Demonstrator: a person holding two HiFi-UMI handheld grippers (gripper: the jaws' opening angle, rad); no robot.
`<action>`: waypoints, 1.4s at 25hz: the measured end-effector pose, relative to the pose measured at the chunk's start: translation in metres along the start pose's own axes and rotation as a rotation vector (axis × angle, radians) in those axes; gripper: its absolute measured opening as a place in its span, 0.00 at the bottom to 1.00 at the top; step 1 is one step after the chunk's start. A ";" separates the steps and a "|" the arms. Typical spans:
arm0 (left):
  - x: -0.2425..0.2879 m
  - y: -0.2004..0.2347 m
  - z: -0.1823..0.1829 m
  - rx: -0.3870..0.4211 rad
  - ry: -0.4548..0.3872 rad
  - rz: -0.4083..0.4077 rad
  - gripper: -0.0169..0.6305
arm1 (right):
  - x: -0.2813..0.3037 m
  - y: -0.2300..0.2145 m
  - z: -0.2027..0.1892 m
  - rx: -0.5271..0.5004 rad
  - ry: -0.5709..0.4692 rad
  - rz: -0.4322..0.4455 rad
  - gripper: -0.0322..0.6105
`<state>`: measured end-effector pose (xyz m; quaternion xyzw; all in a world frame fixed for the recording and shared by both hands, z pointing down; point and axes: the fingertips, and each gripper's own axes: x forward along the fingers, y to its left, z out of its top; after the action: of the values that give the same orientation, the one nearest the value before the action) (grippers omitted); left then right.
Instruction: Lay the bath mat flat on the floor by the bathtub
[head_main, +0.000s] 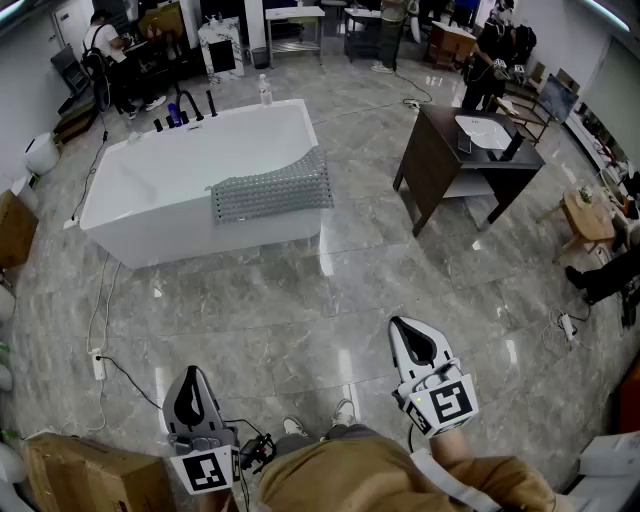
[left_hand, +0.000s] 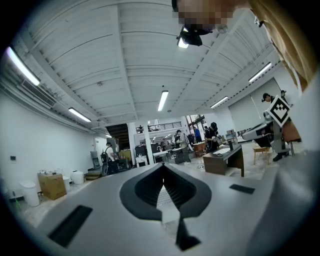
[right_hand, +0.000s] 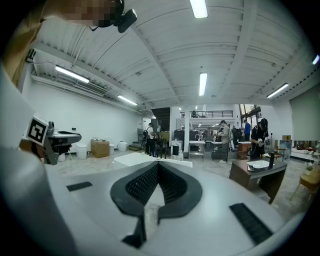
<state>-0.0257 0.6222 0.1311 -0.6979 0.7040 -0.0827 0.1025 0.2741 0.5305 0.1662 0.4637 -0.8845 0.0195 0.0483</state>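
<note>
Mat (head_main: 272, 188) drapes bathtub (head_main: 200, 236) rim, dark desk (head_main: 438, 148) nearby.

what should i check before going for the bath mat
1. Bath mat found: draped over the bathtub rim, not on the floor. Ok.
2. Left gripper free: fingers shut, nothing between them. Ok, but must open.
3. Right gripper free: fingers shut, empty. Ok, but must open.
4. Mat within reach: both grippers are well short of the bathtub. Not ok, step closer.
5. Floor beside the bathtub bare for laying: ok; a cable lies off to the left.
6. Mat's far end inside the bathtub free of snags: cannot tell.
</note>
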 end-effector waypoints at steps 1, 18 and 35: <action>0.003 -0.003 0.001 -0.001 -0.004 -0.003 0.03 | 0.000 -0.001 0.000 -0.001 0.001 0.000 0.06; 0.048 -0.059 0.014 0.004 0.005 0.045 0.03 | 0.015 -0.075 -0.009 -0.017 -0.002 0.041 0.06; 0.115 -0.064 -0.005 -0.010 0.025 0.025 0.03 | 0.051 -0.116 -0.022 -0.020 0.019 0.006 0.06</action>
<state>0.0338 0.5067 0.1494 -0.6885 0.7143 -0.0864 0.0911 0.3422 0.4239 0.1918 0.4603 -0.8855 0.0151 0.0615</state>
